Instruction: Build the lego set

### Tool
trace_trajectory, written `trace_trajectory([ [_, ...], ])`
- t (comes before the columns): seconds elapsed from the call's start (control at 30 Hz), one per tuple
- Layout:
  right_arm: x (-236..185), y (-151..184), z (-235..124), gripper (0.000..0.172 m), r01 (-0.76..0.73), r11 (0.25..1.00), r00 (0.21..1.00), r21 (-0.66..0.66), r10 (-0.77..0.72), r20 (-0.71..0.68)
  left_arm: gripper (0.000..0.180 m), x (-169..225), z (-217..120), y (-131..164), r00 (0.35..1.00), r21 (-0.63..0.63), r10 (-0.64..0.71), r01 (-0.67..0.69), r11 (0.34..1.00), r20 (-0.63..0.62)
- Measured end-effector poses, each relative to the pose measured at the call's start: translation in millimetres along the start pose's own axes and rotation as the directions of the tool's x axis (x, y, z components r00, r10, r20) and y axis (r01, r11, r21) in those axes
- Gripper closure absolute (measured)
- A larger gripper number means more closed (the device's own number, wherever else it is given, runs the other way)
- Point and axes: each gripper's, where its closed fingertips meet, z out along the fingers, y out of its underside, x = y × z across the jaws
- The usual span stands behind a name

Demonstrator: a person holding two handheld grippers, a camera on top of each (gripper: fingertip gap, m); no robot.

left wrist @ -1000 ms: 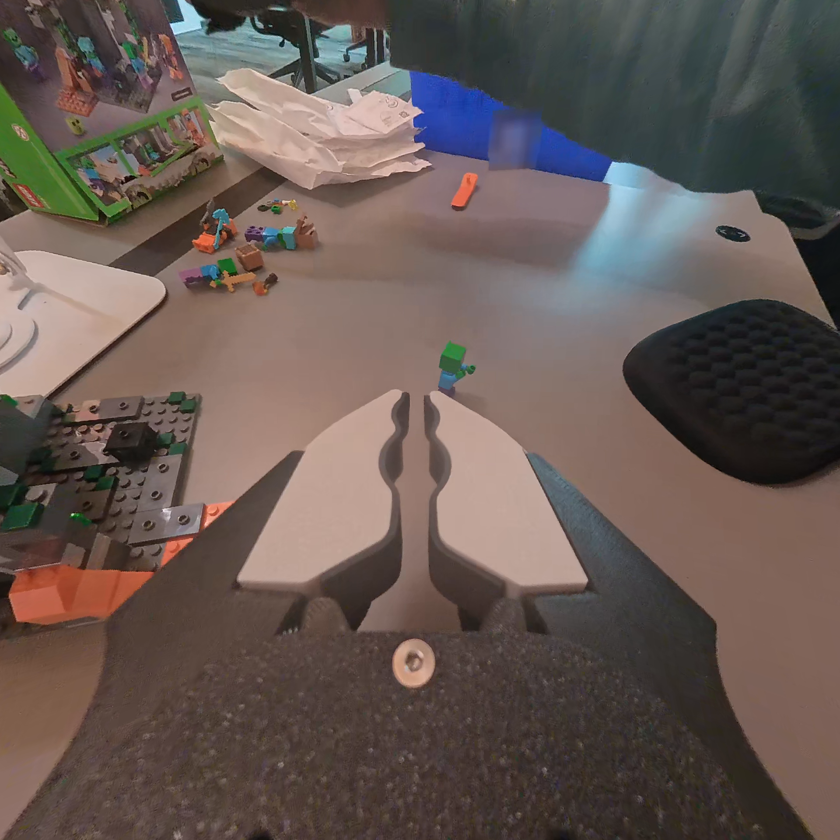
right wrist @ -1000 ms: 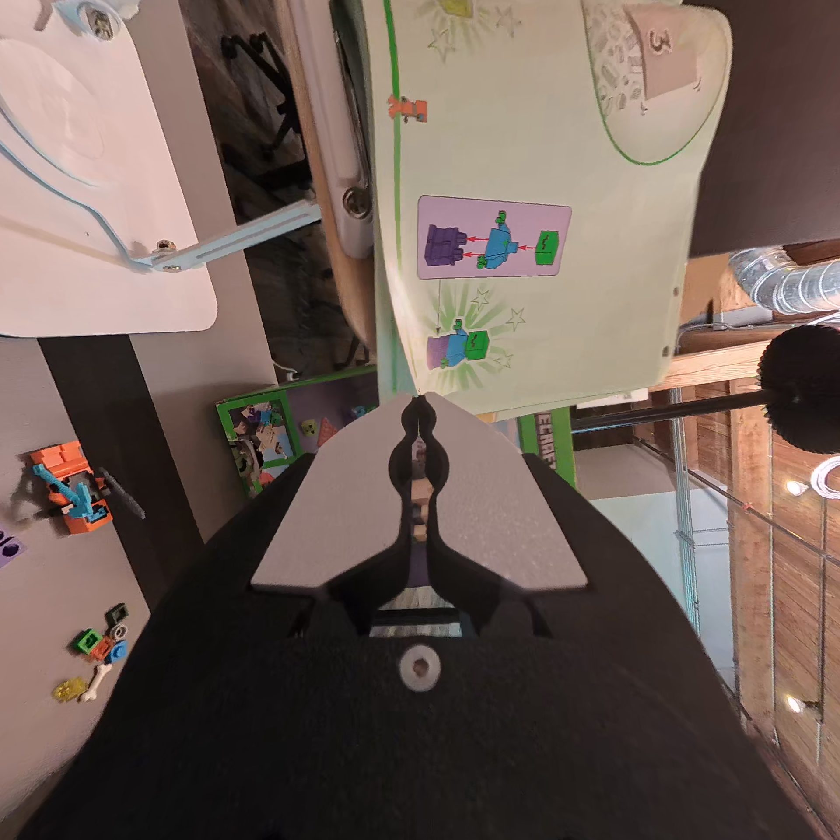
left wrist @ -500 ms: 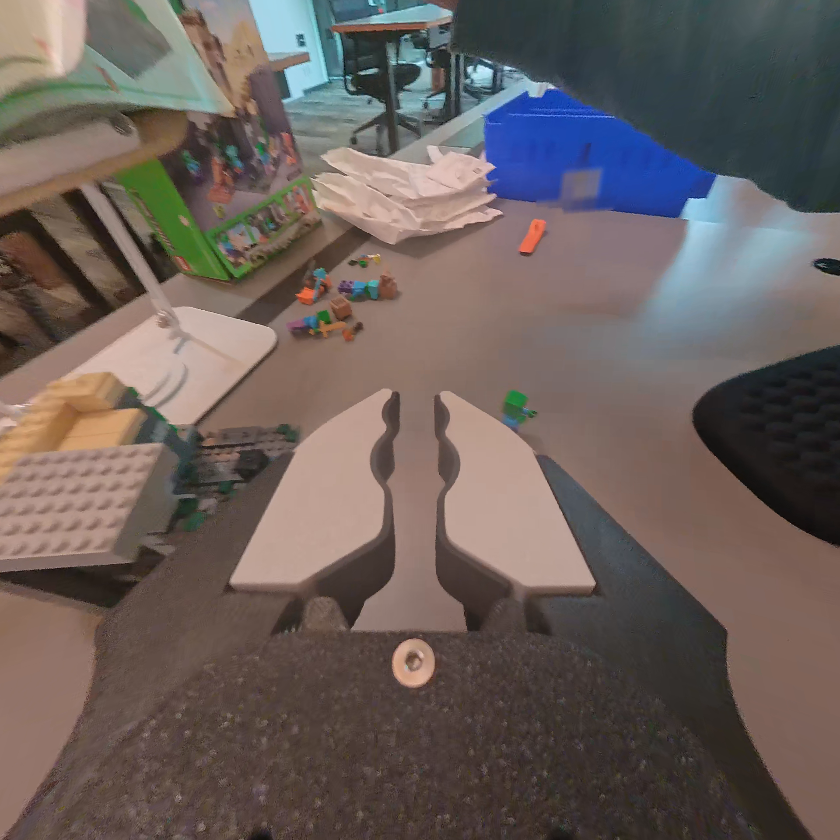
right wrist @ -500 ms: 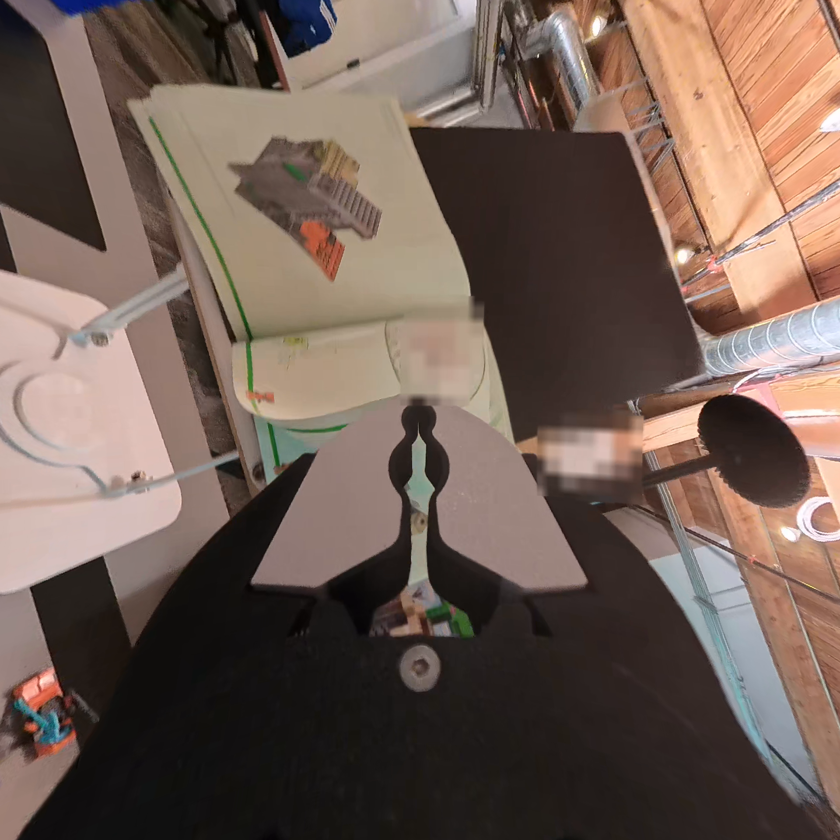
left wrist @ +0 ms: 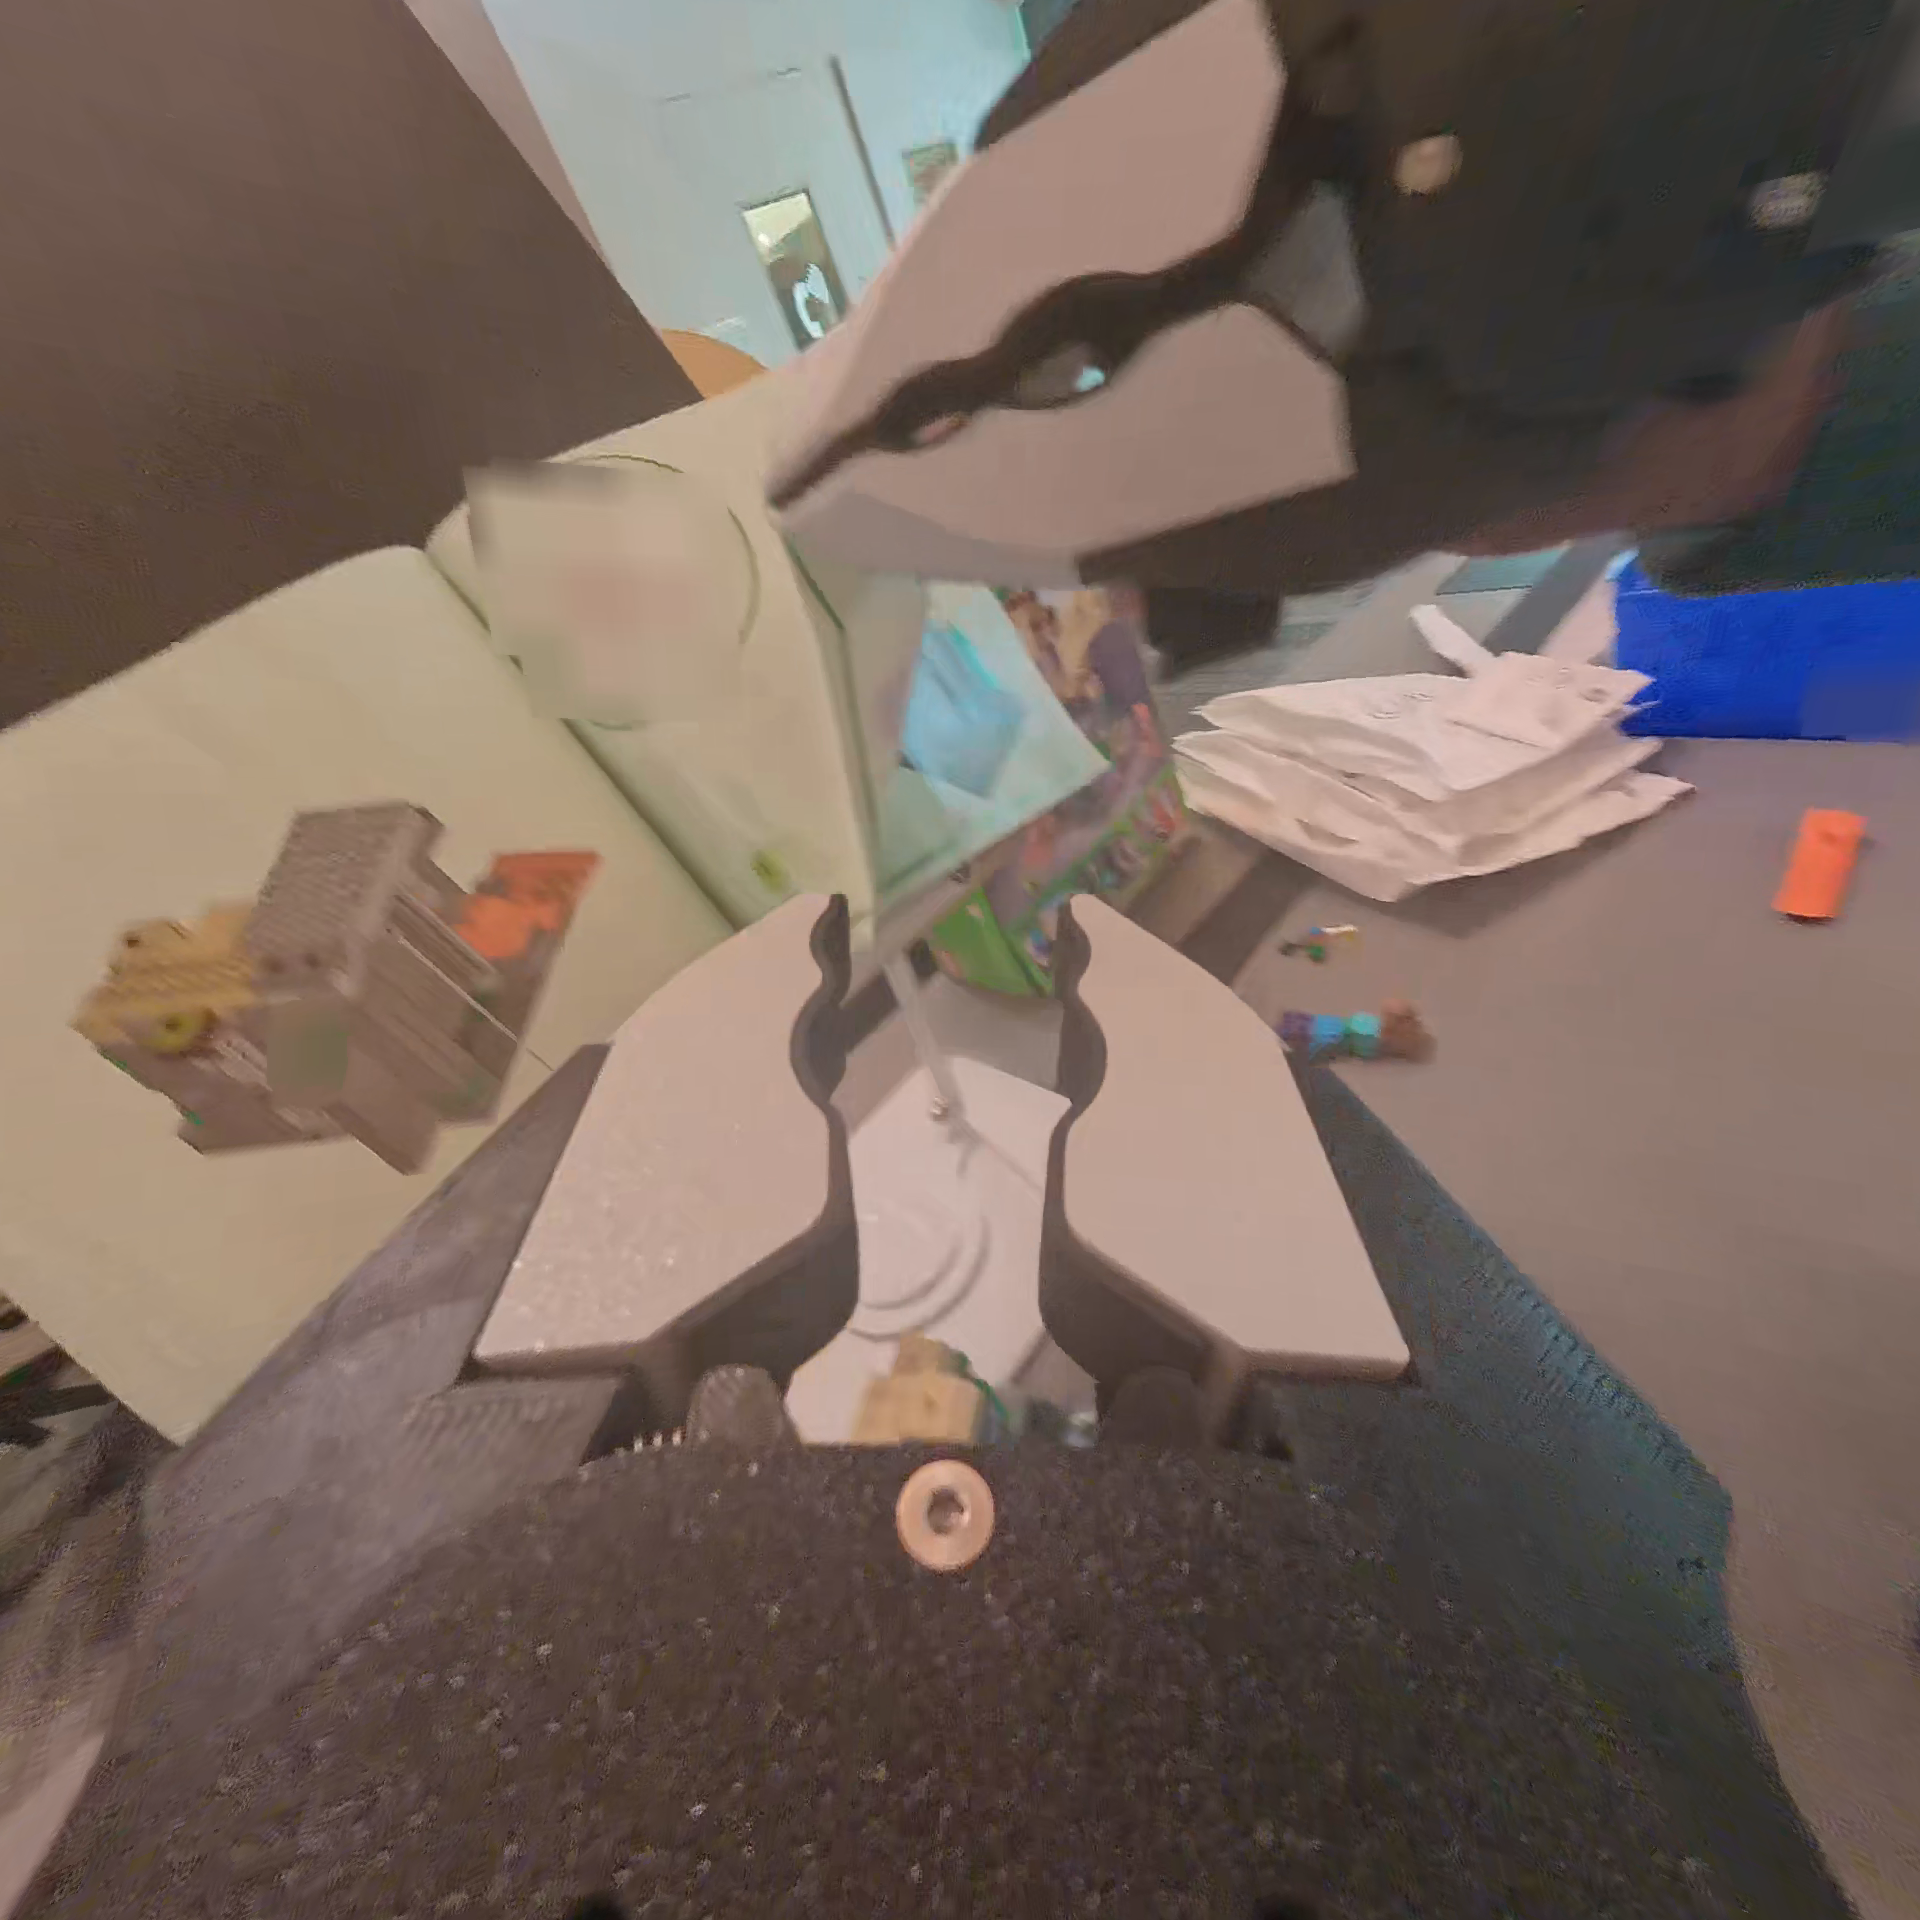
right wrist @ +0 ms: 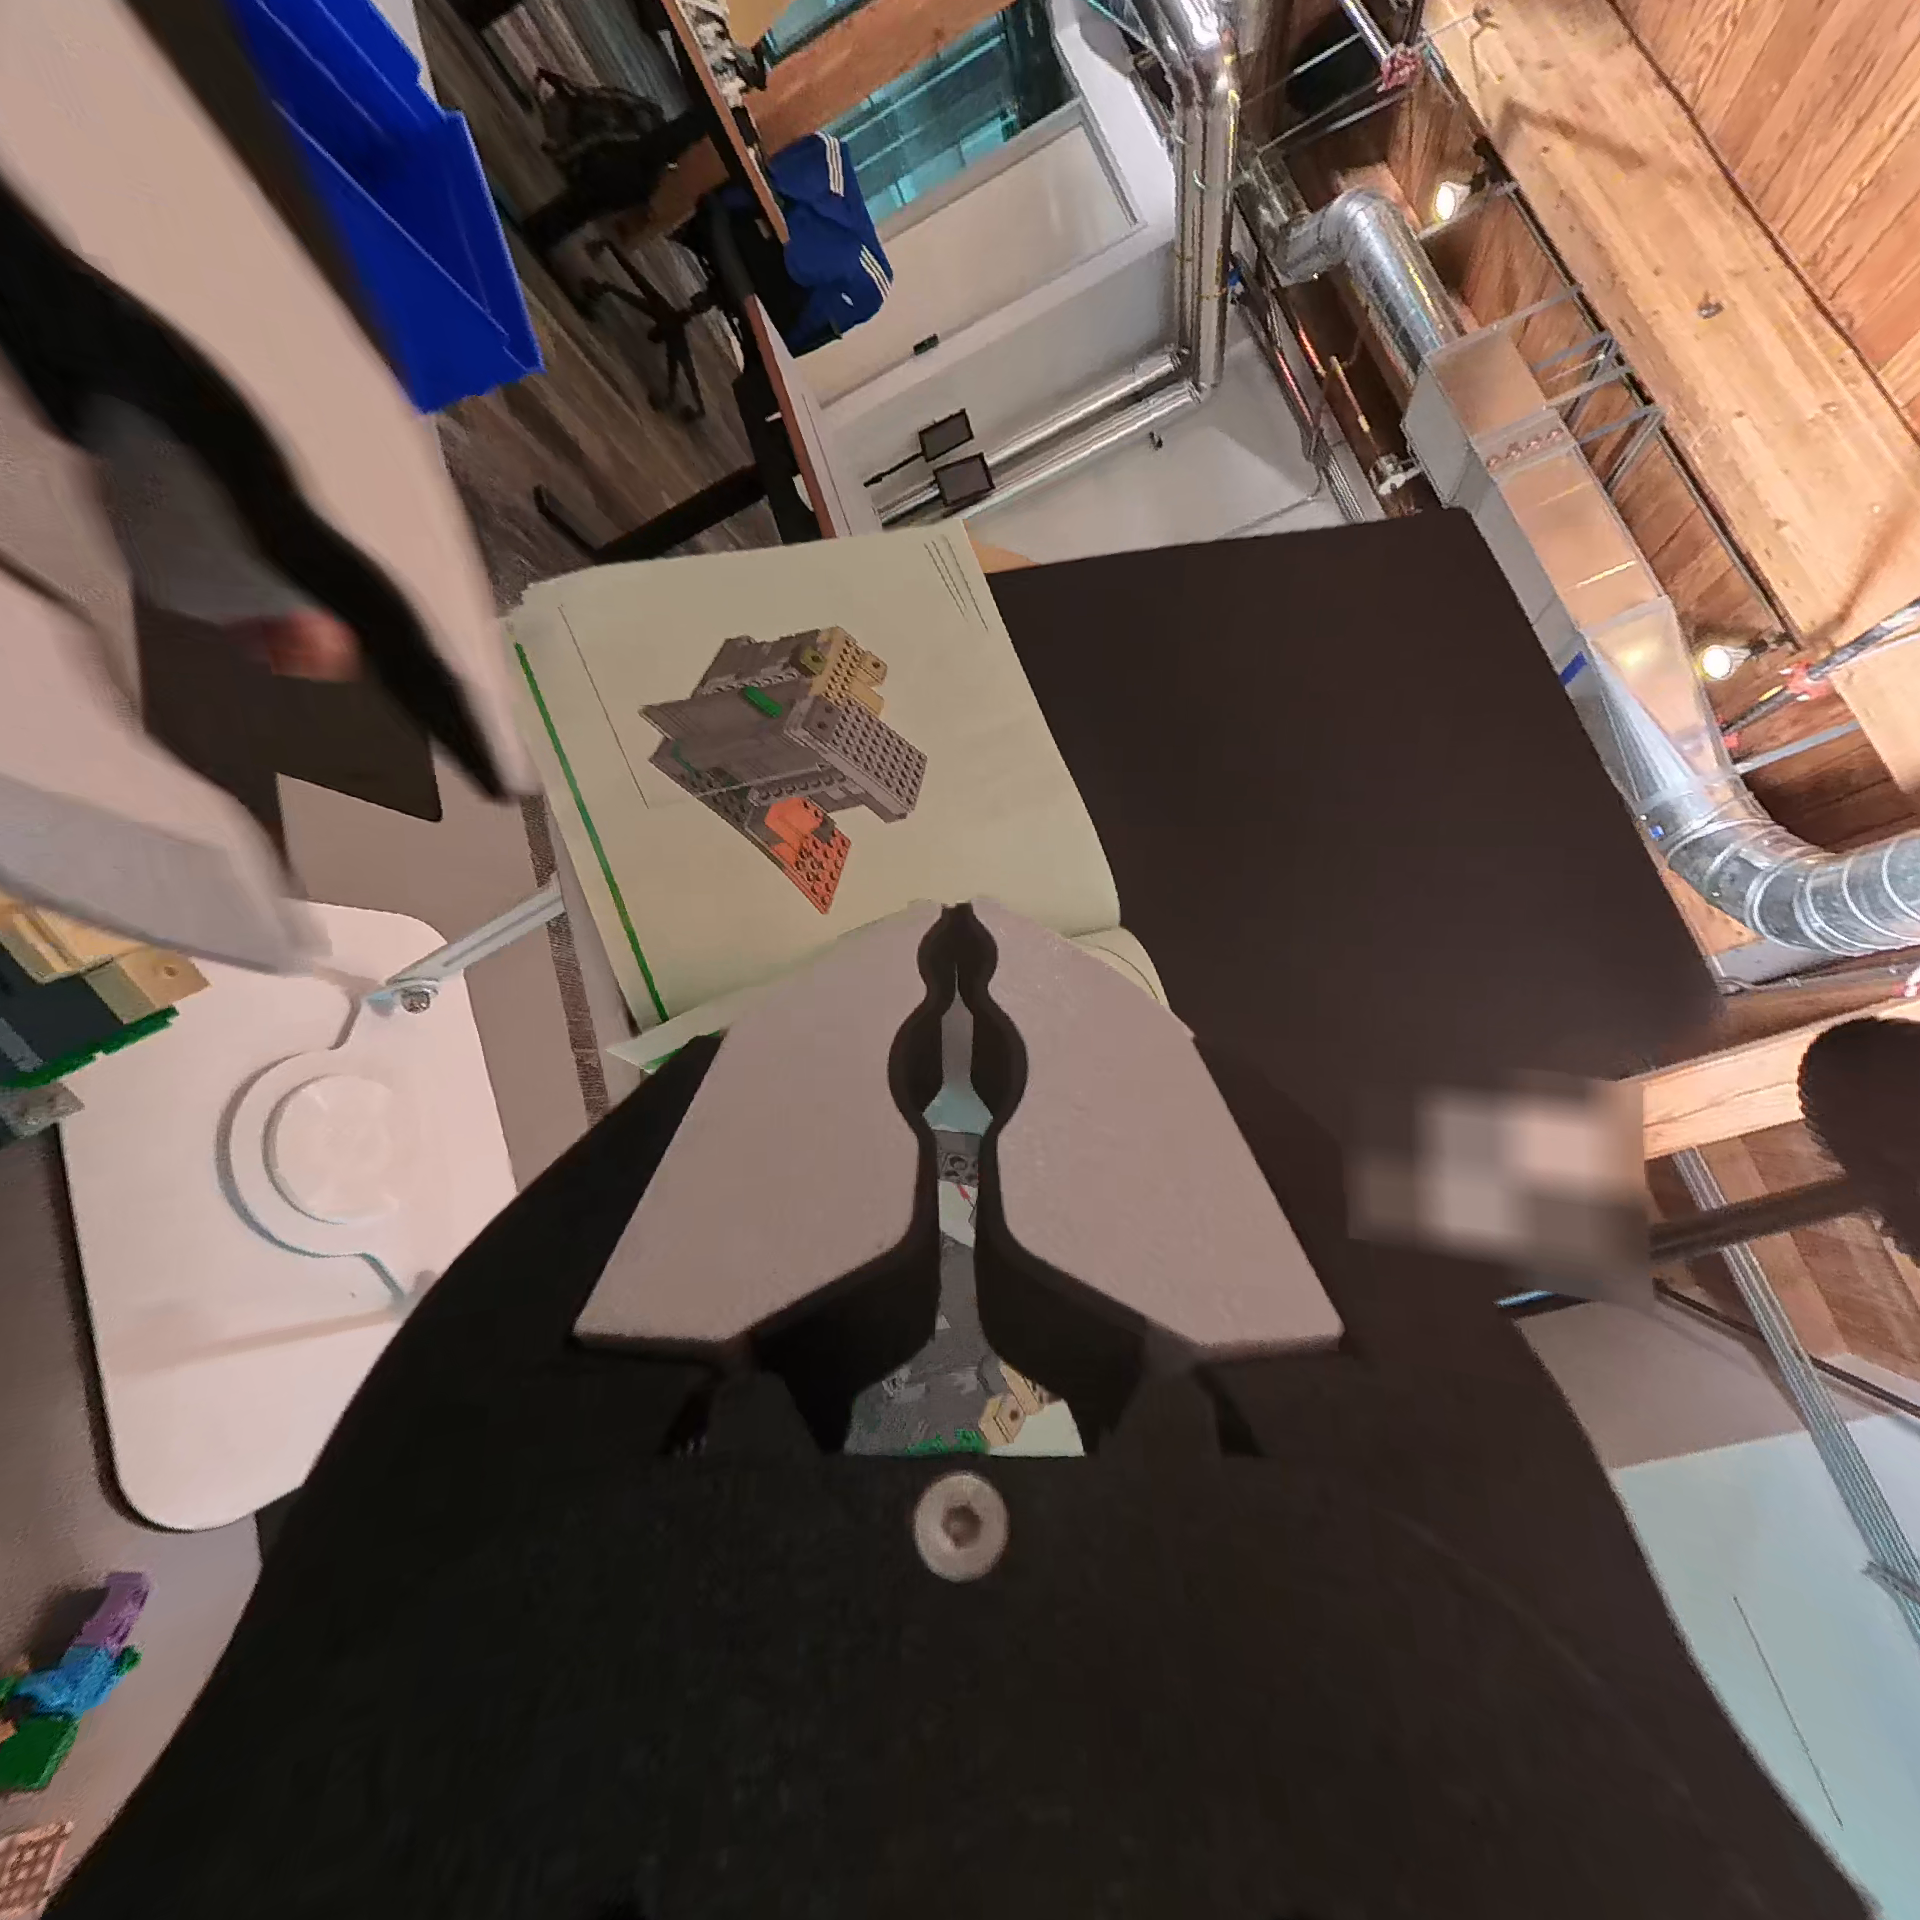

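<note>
– Left gripper (left wrist: 951,925) first: what's it on?
– Nothing. Its fingers stand apart with only air between them, right in front of the lower edge of the lifted page (left wrist: 821,748). I can't tell if the left fingertip touches the paper.
– And the right gripper (left wrist: 790,499)?
– Clenched. Its tips meet at the top corner of that same page, and it looks pinched between them, standing up from the open instruction booklet (left wrist: 208,779). The booklet leans on a white stand (left wrist: 935,1195), against a dark panel (left wrist: 260,312).
– How would that sheet handle?
– It's thin paper held by one corner, so I'd judge it tears or creases easily. Any pull should run along the sheet's curl, never sideways against the spine.
– What lies around it?
– A green toy box (left wrist: 997,935) sits behind the stand. A pile of white paper bags (left wrist: 1403,769), an orange piece (left wrist: 1818,878) and small brick figures (left wrist: 1351,1029) lie on the grey desk (left wrist: 1558,1143), well apart from both grippers.
</note>
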Motion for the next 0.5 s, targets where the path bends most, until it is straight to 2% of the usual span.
trace_trajectory([
  [0.1, -5, -7, 4, 0.172, 0.031, 0.999, 0.999, 0.014, -0.031, 0.015, 0.138, -19, 29, 0, 1.0, -0.004, 0.018, -0.018, 1.0, 0.006],
  [0.17, -7, -12, 6, 0.172, 0.046, 0.999, 0.999, 0.024, -0.046, 0.026, 0.14, -22, 42, -5, 0.999, 0.037, 0.018, -0.017, 0.999, -0.028],
  [0.27, -10, -18, 10, 0.172, 0.072, 0.997, 0.997, 0.042, -0.073, 0.036, 0.152, -25, 55, -9, 0.998, 0.071, 0.053, -0.05, 0.996, -0.037],
  [0.33, -11, -22, 12, 0.172, 0.088, 0.995, 0.995, 0.053, -0.09, 0.032, 0.179, -28, 56, -11, 0.994, 0.093, 0.107, -0.105, 0.99, -0.011],
  [0.43, -5, -29, 8, 0.172, 0.059, 0.995, 0.998, 0.08, -0.06, 0.006, 0.18, -39, 51, -14, 0.995, 0.106, 0.092, -0.096, 0.99, 0.042],
  [0.5, 6, -38, -4, 0.167, -0.026, 0.989, 0.999, 0.146, 0.032, -0.037, 0.18, -51, 43, -12, 0.996, 0.103, 0.045, -0.053, 0.993, 0.08],
])
